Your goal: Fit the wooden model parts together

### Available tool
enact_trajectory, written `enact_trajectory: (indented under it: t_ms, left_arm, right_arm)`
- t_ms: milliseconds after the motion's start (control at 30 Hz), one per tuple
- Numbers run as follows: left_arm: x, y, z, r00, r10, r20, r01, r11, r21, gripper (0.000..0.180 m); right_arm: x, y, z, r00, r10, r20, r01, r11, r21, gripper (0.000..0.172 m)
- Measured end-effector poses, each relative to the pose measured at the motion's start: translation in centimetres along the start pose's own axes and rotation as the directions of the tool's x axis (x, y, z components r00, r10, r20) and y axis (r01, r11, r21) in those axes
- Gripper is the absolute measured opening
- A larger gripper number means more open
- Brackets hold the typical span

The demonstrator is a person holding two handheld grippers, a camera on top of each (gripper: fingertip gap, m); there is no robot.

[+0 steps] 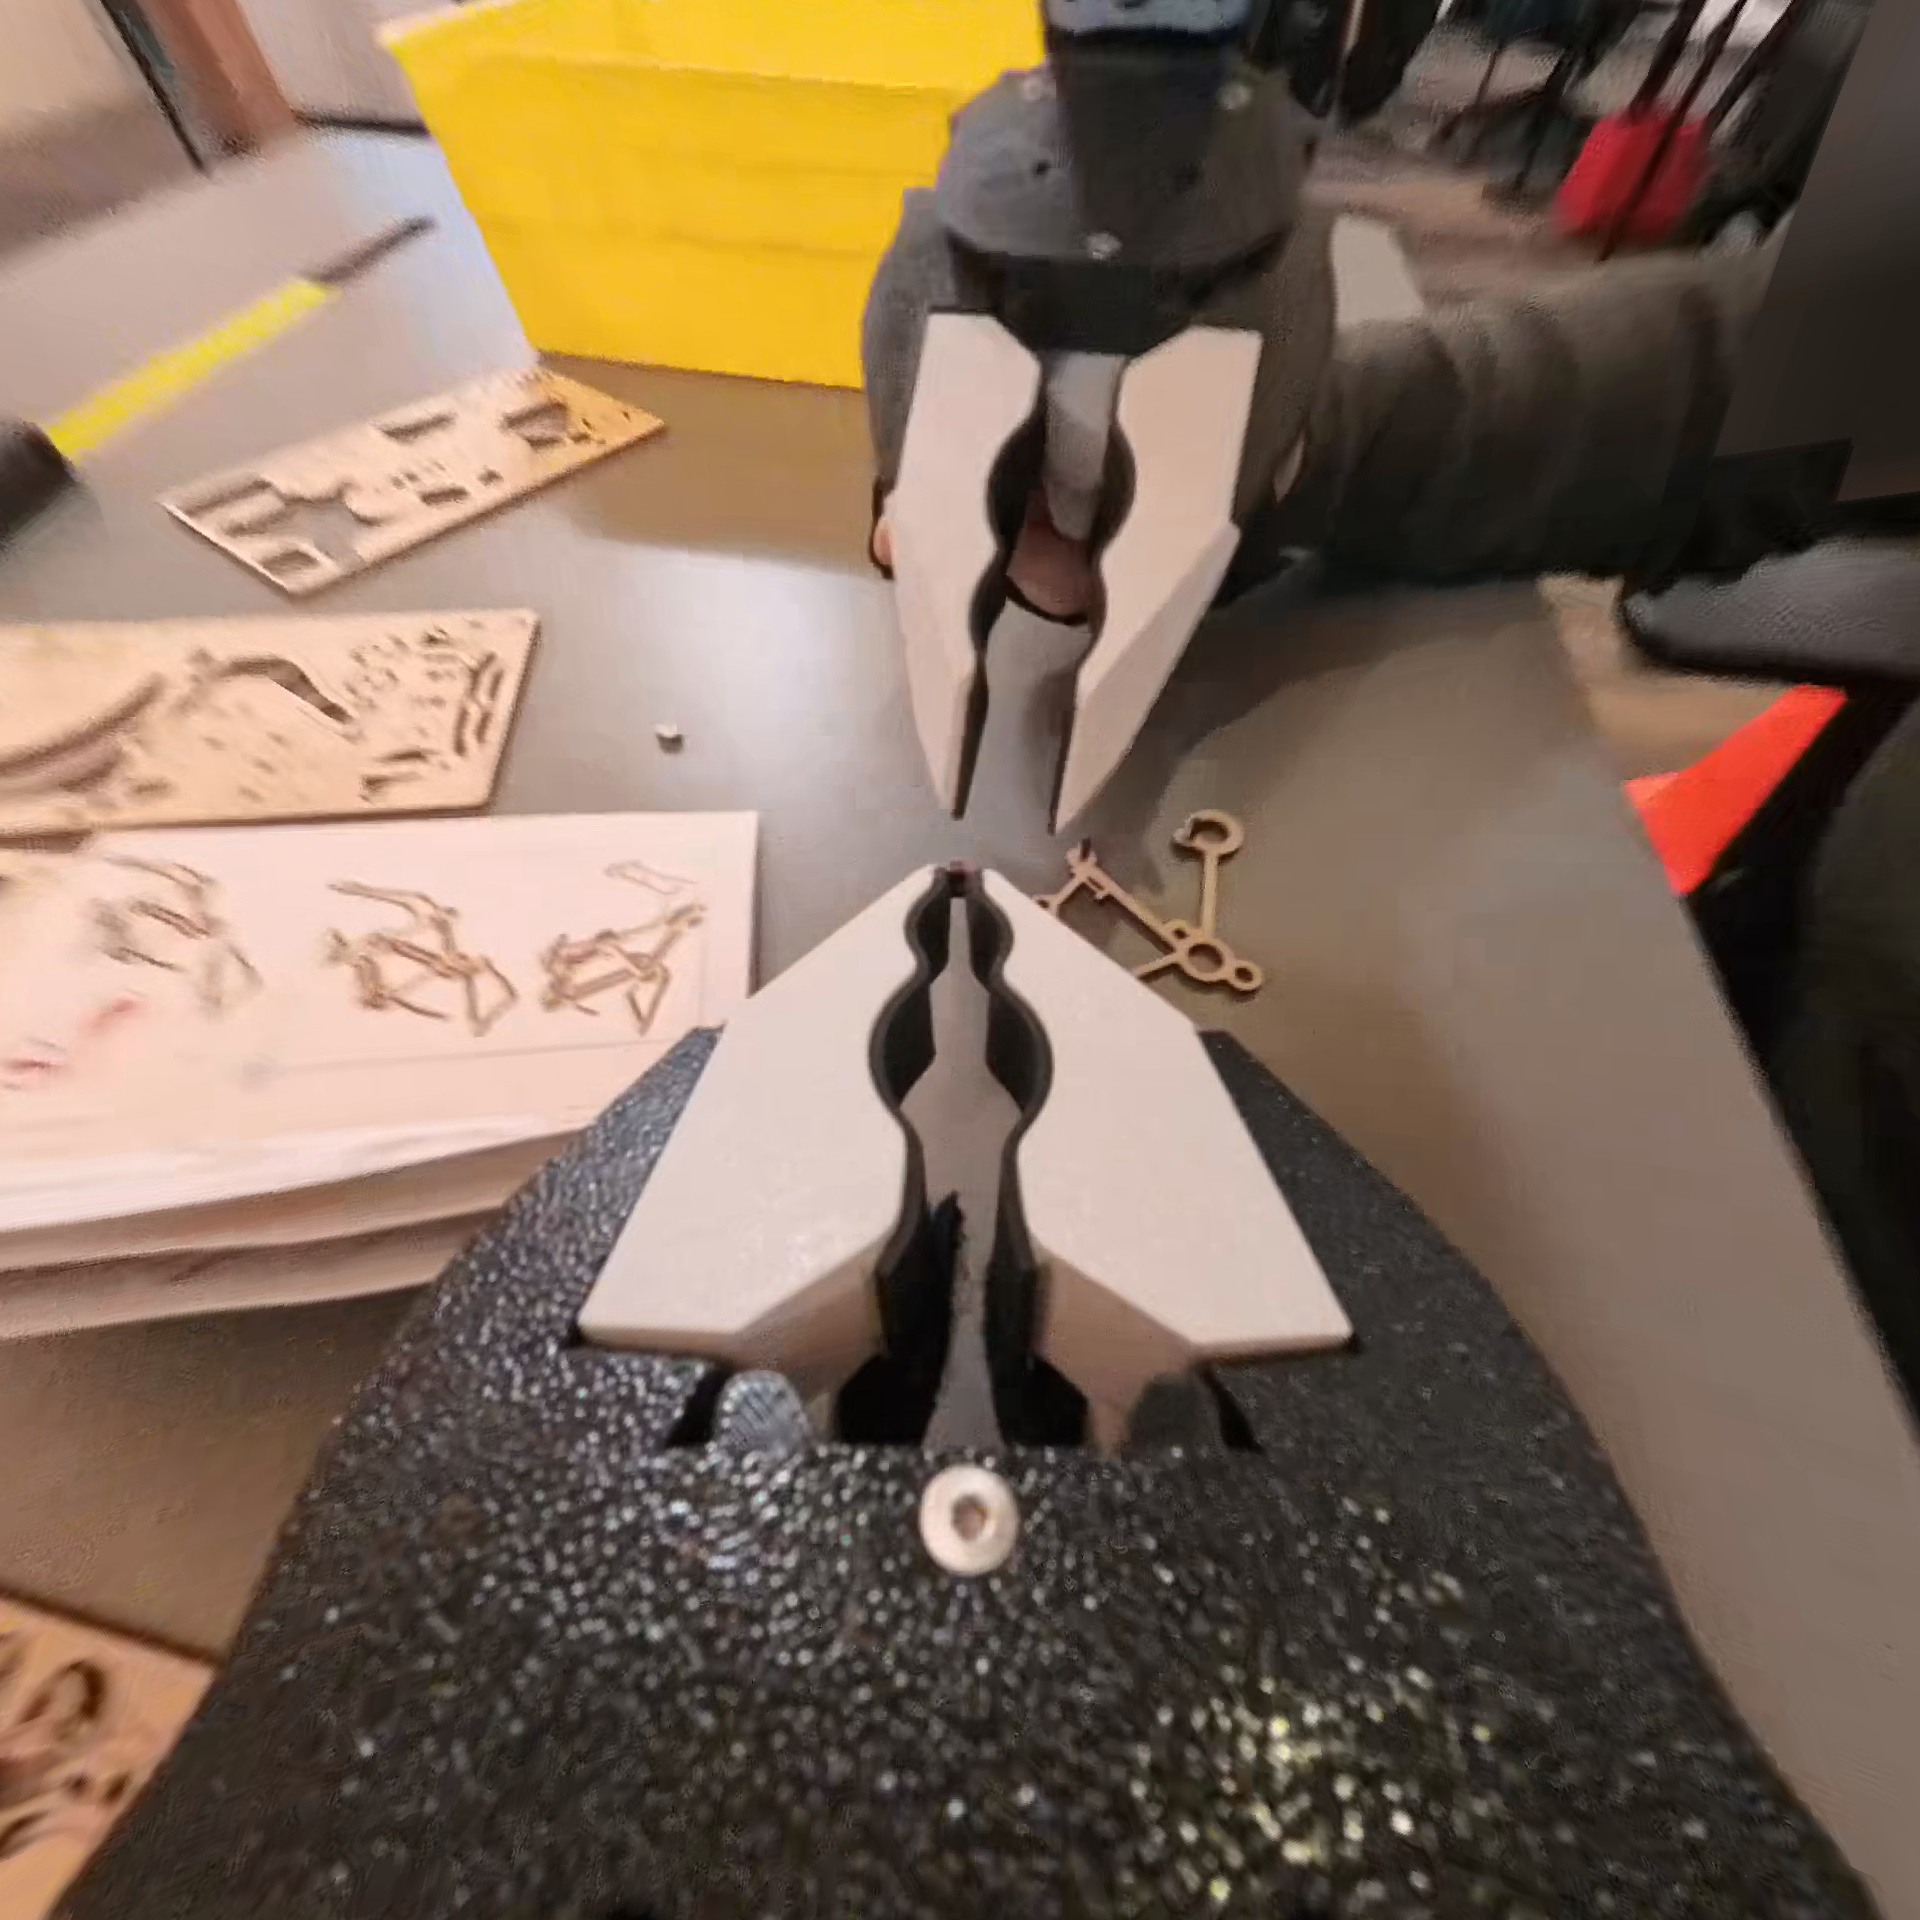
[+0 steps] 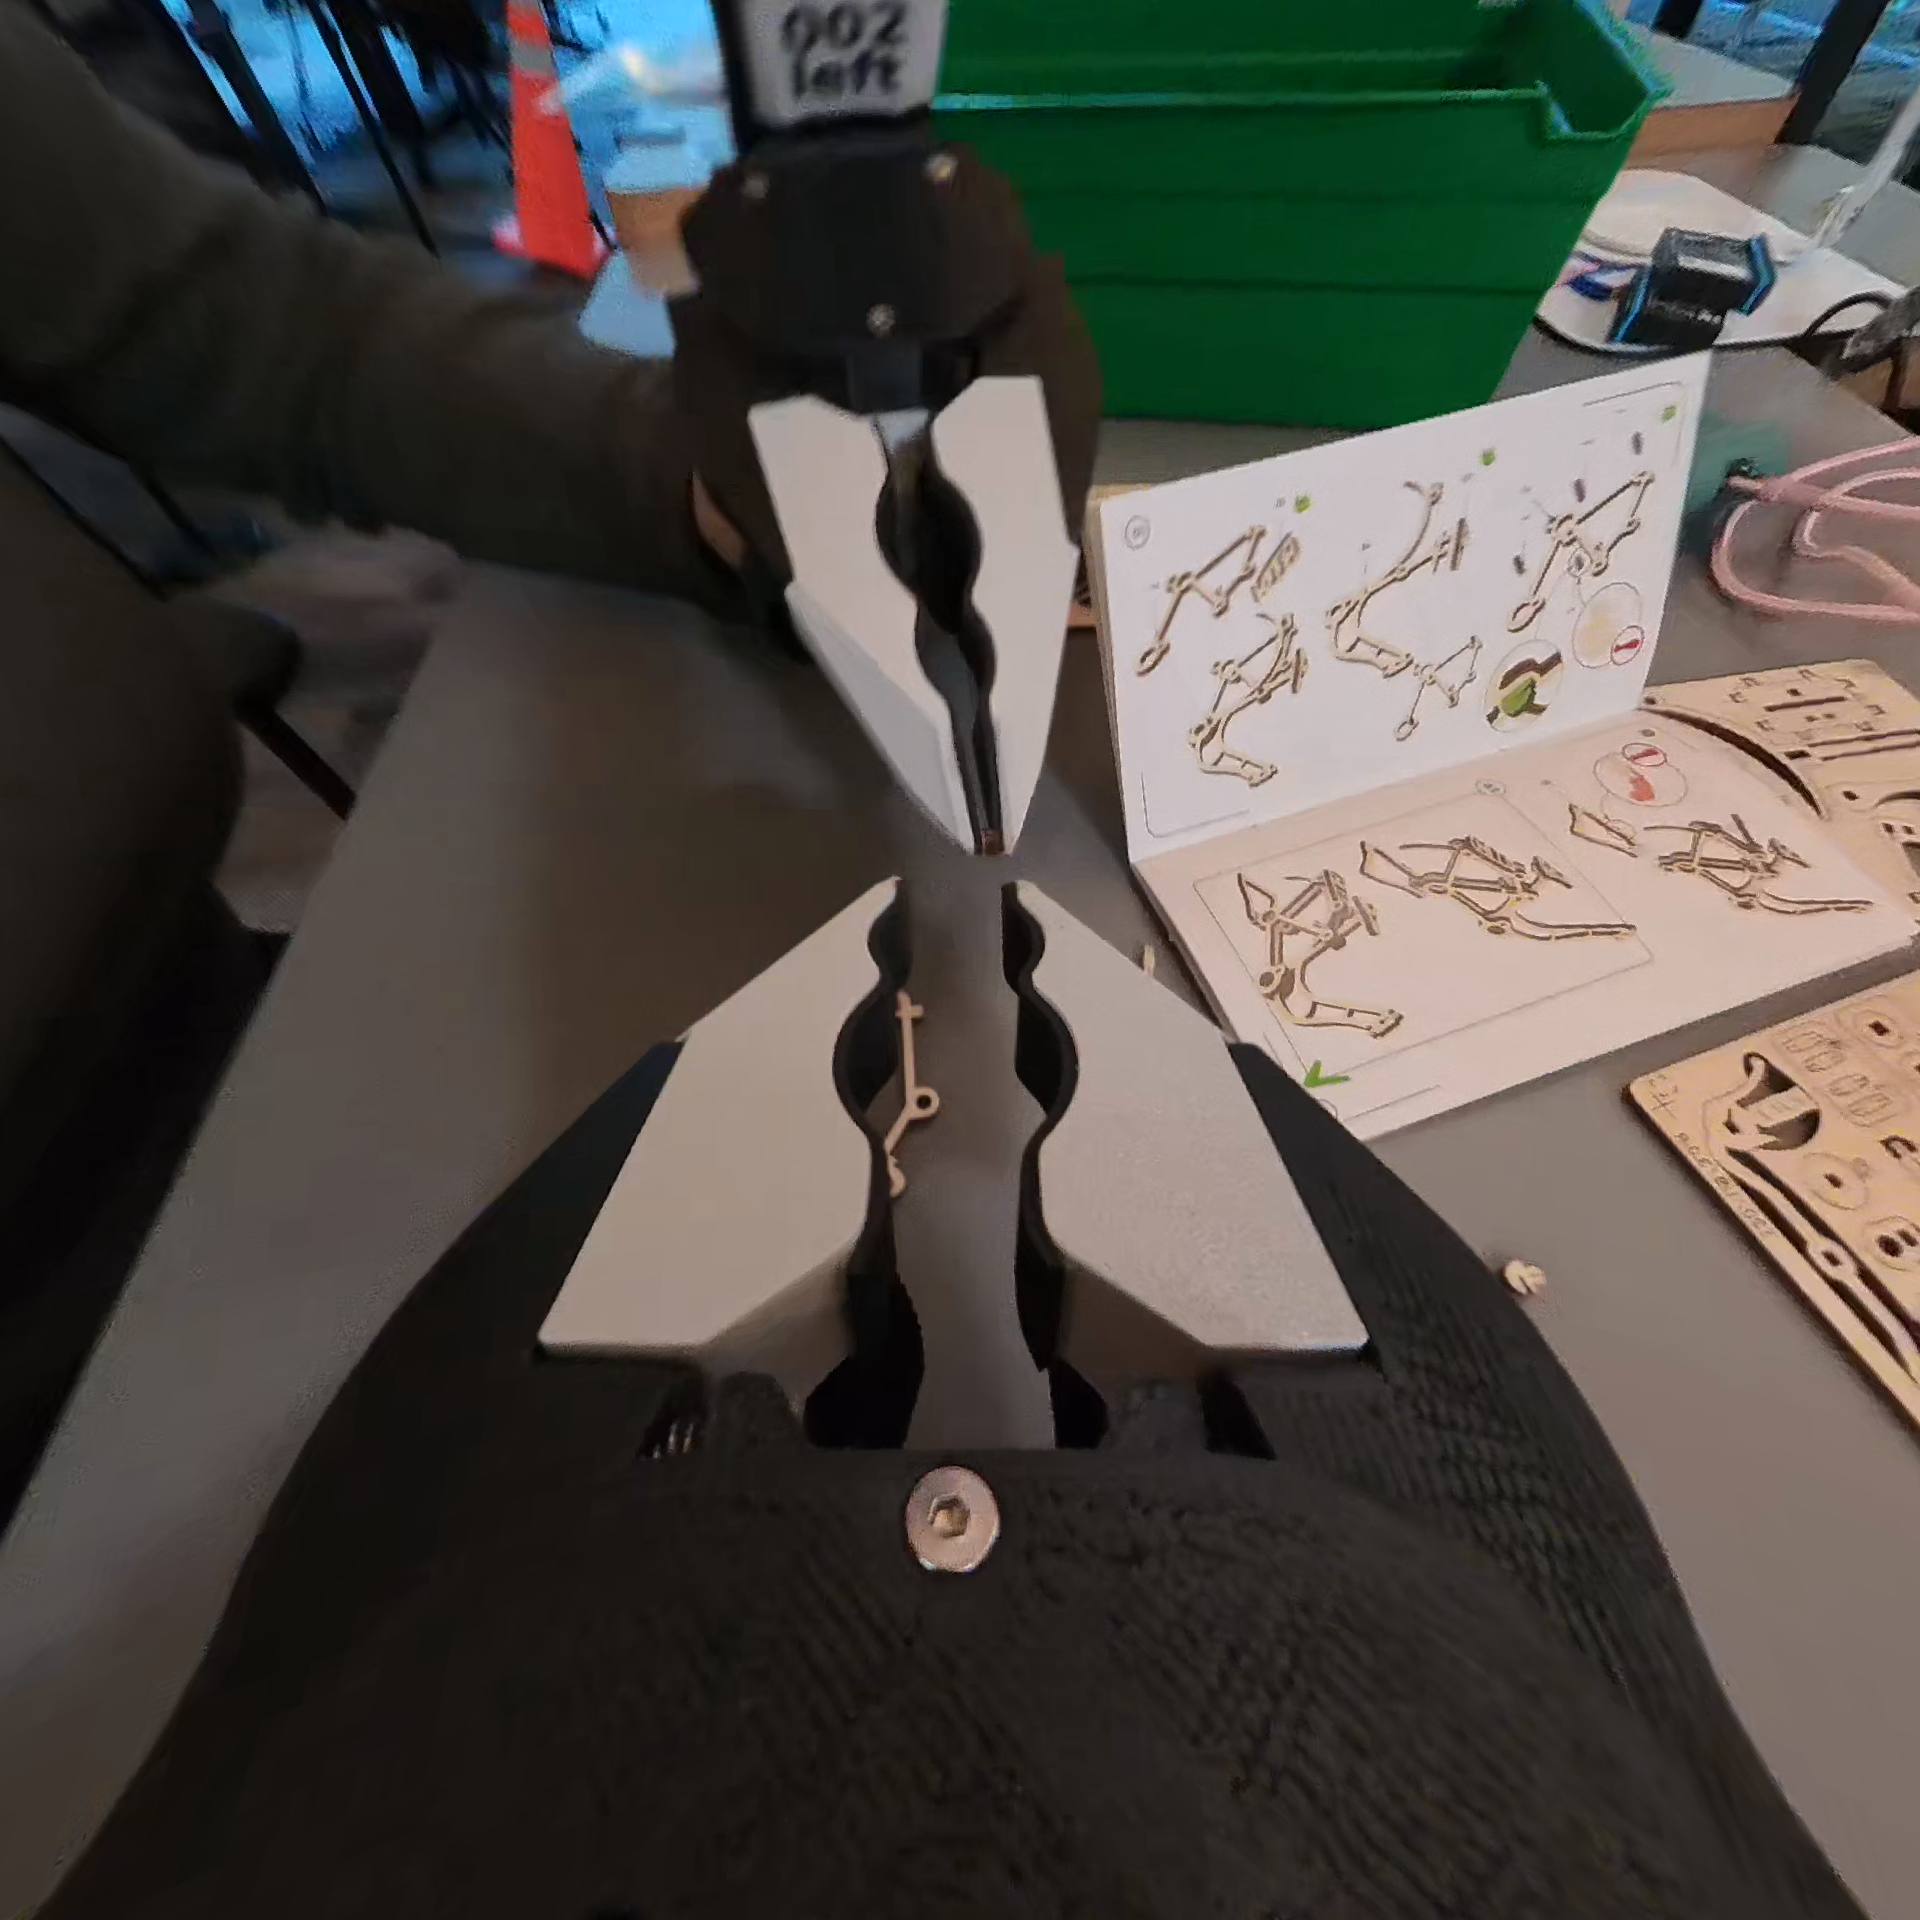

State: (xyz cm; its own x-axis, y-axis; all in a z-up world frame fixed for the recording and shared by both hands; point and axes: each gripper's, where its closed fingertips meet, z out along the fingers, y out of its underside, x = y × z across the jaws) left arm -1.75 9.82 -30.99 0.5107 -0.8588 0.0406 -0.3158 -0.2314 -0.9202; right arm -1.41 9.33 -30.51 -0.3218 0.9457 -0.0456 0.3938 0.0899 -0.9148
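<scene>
My left gripper is shut on a tiny dark brown piece pinched at its very tips. The right wrist view shows the same piece at the left gripper's closed tips. My right gripper is open and empty, tip to tip with the left one just above the table. It also shows in the left wrist view. A flat wooden frame part with rings and thin arms lies on the table beside the tips. In the right wrist view this part lies below the open fingers, untouched.
An open instruction booklet and several plywood sheets lie on the grey table. A yellow bin and a green bin stand at the back. A small loose piece lies near the sheets. Sleeved arms hold both grippers. Left and right tips are no more than a few centimetres apart.
</scene>
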Motion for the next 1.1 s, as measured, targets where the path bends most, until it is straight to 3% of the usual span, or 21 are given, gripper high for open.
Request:
enact_trajectory:
  t_ms: [100, 667, 833, 900, 1000, 1100]
  left_arm:
    - [0.2, 0.5, 0.1, 0.995, -0.080, -0.060, 0.079, 0.997, -0.011, 0.001]
    - [1.6, 1.1, 0.8, 0.990, -0.055, -0.129, 0.048, 0.997, -0.055, 0.001]
    - [0.7, 2.4, 0.6, 0.978, -0.179, -0.103, 0.164, 0.976, -0.145, 0.001]
    - [0.7, 3.3, 0.4, 0.938, -0.326, -0.114, 0.297, 0.930, -0.214, 0.001]
    - [1.1, 4.5, 0.1, 0.824, -0.550, -0.134, 0.495, 0.815, -0.301, 0.001]
    - [1.1, 4.4, 0.0, 0.755, -0.637, -0.157, 0.576, 0.758, -0.307, 0.001]
  right_arm:
    - [0.1, 0.9, 0.5, 0.999, -0.049, -0.023, 0.047, 0.997, -0.061, 0.012]
    - [-0.9, 1.5, 1.3, 0.999, -0.008, 0.045, 0.011, 0.998, -0.064, 0.000]
    - [-0.4, 2.0, 1.3, 0.999, 0.033, 0.030, -0.030, 0.995, -0.097, 0.000]
    - [0.1, 2.5, 1.2, 1.000, 0.022, -0.001, -0.022, 0.991, -0.128, 0.000]
    - [0.3, 2.5, 1.1, 1.000, 0.007, -0.017, -0.009, 0.990, -0.142, 0.000]
    - [0.3, 2.7, 1.2, 0.999, -0.027, -0.031, 0.022, 0.987, -0.161, 0.000]
